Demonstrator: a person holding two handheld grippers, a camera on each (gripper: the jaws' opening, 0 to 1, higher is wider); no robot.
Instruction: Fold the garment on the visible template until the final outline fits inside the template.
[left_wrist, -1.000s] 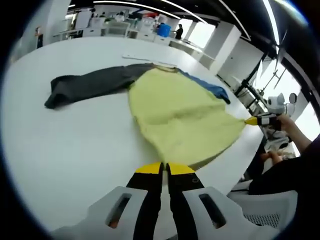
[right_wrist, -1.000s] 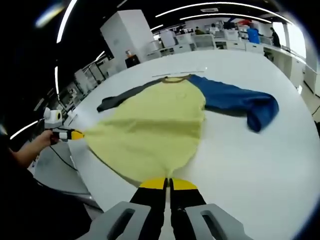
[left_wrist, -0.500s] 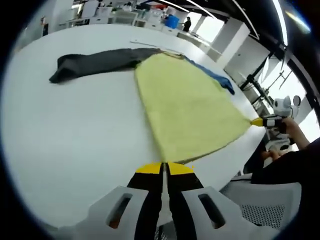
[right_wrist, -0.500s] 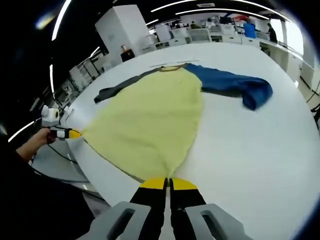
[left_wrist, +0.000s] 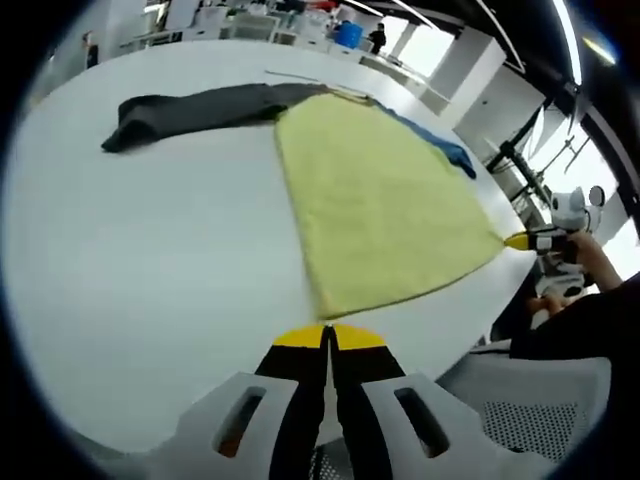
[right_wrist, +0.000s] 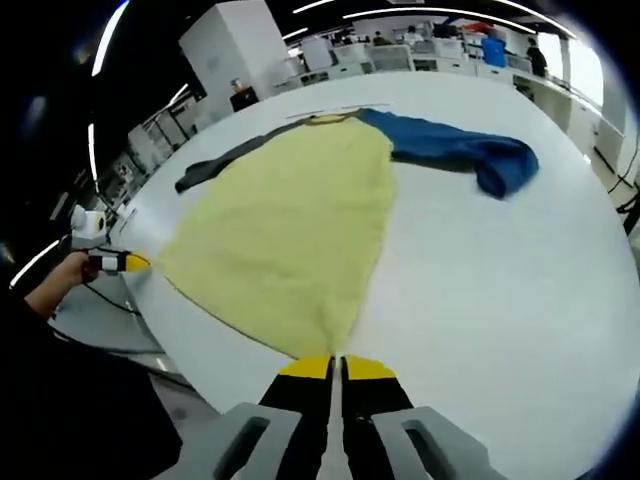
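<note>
A wide, smooth white counter (left_wrist: 150, 260) carries a long-sleeved garment with a pale yellow body (left_wrist: 385, 205), one dark grey sleeve (left_wrist: 190, 105) and one blue sleeve (right_wrist: 455, 150). The garment lies flat with its body stretched into a fan shape whose hem reaches the counter's near edge. The yellow cloth looks soft and slightly fuzzy, with faint creases running towards the pinched corners. The grey sleeve stretches towards the far left part of the counter in the left gripper view, and the blue sleeve lies bunched at its cuff in the right gripper view. A thin pale strip (right_wrist: 335, 110) lies on the counter just beyond the collar; whether it belongs to the template cannot be told.

The left claw (left_wrist: 328, 335), black with yellow tips, has its jaws pressed together at the hem corner at the counter's near edge; the cloth appears pinched between them. The right claw (right_wrist: 335, 365), of the same make, is likewise closed at the other hem corner. In the left gripper view the right claw shows at the right with a hand (left_wrist: 590, 255) behind it, gripping the yellow corner just off the counter's edge.

Beyond the counter's far edge stand white desks, a large white cabinet (right_wrist: 225, 50) and a blue bin (left_wrist: 350, 35), under long ceiling light strips. Nothing lies on the garment's yellow body.
</note>
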